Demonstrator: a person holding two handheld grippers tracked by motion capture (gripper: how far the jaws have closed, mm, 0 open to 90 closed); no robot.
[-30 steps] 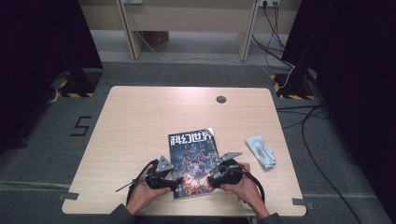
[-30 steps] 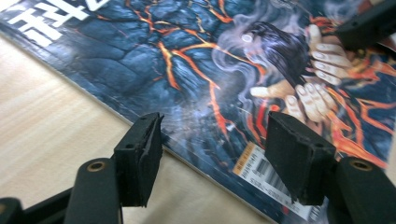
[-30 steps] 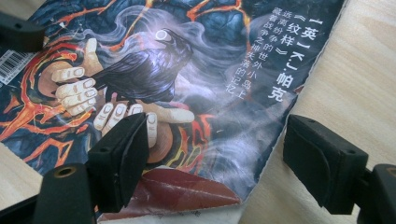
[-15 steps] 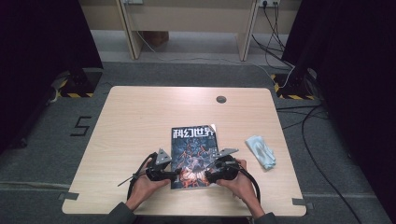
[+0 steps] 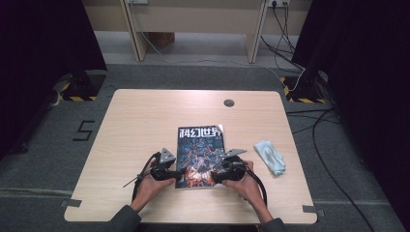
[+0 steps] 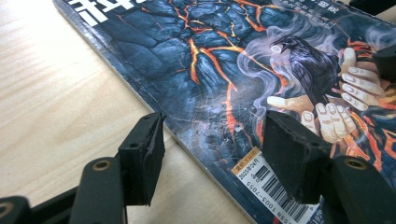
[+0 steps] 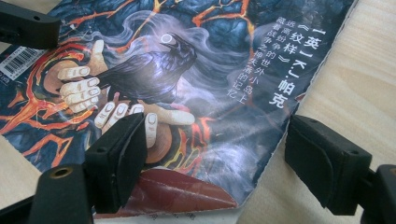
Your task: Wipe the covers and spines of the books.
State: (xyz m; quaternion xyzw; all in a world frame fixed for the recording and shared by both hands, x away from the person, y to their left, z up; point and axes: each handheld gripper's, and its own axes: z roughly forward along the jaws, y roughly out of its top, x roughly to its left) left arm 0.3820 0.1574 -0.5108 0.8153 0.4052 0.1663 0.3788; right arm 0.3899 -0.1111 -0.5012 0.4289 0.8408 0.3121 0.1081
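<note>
A magazine (image 5: 200, 155) with a dark cover of orange cracks and a raven lies flat on the light wooden table (image 5: 145, 121), toward the near edge and a little right of the middle, its white title facing away from the person. The left gripper (image 5: 173, 175) sits at the magazine's near left corner, held in the person's left hand (image 5: 150, 186); in the left gripper view its jaws stand apart and straddle the spine edge just above the barcode, one jaw over bare wood and the other over the cover (the pads press on nothing that shows), and they have just been opening a little further. The right gripper (image 5: 218, 173) is at the near right corner in the right hand (image 5: 247, 186); in the right gripper view its jaws are wide apart, one over the cover near the painted hand, the other over the table past the page edge, gripping nothing. A crumpled pale blue cloth (image 5: 270, 157) lies on the table to the right of the magazine, apart from it.
</note>
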